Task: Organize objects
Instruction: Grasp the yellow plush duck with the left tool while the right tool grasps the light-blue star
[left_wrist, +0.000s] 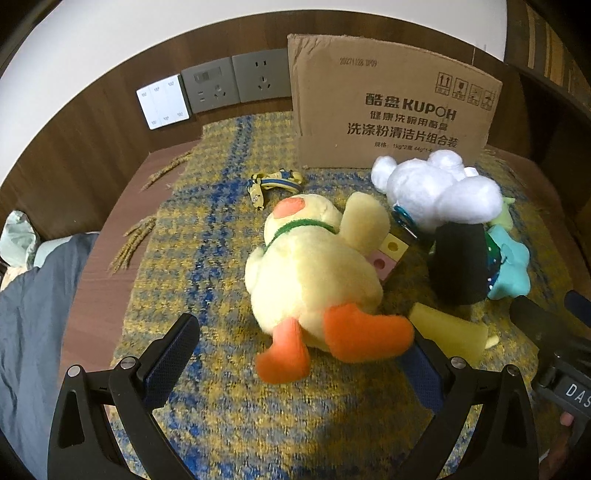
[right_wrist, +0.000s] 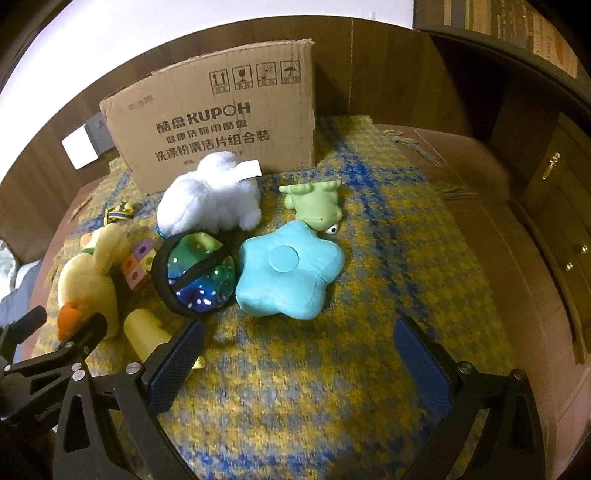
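The left gripper (left_wrist: 299, 354) has its fingers wide, with the yellow duck's (left_wrist: 317, 266) orange feet between them. The right gripper (right_wrist: 299, 365) is wide too, over bare cloth (right_wrist: 388, 229) just in front of the blue star pillow (right_wrist: 291, 269). The toys crowd the left side. The cloth on the right is free. The cardboard box (right_wrist: 229, 122) behind them reads "KUPOH".

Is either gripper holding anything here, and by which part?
Nothing is held. The left gripper and right gripper are both open.
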